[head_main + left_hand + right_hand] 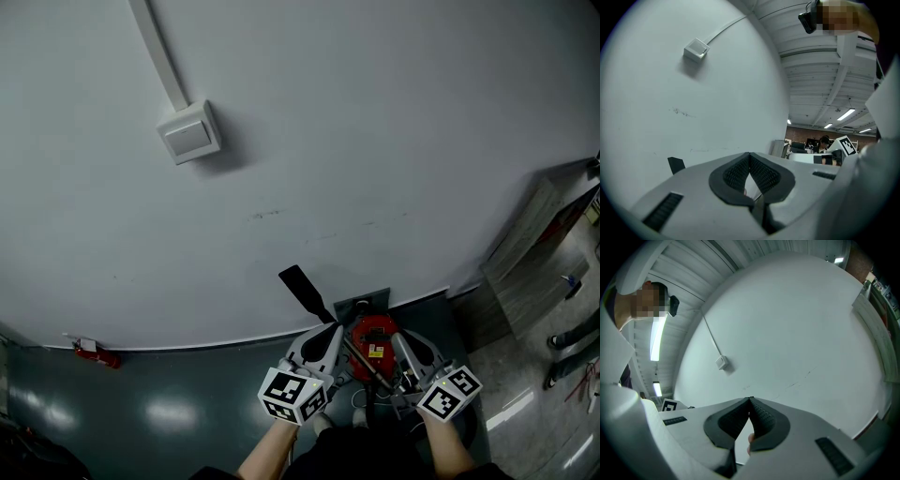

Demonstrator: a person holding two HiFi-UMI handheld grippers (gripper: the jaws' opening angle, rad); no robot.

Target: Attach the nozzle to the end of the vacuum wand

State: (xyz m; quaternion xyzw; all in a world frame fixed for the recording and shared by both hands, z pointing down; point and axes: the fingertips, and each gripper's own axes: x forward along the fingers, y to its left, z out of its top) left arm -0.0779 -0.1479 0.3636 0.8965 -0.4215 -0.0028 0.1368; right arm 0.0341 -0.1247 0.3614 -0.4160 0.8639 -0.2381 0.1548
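Grey-padded, keeps left gripper (750,154) and right gripper (750,400) fully closed on nothing; leaves black nozzle (302,286) poking up near left one, against wall (375,141).

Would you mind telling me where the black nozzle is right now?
In the head view, the black nozzle rises against the white wall at lower centre, just up-left of the red vacuum and beyond the left gripper.

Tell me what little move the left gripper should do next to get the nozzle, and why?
Probably open the left gripper. Its jaws are shut together with nothing between them, and the black nozzle sticks up along the wall just beyond it, near the red vacuum. Shut jaws cannot take hold of it.
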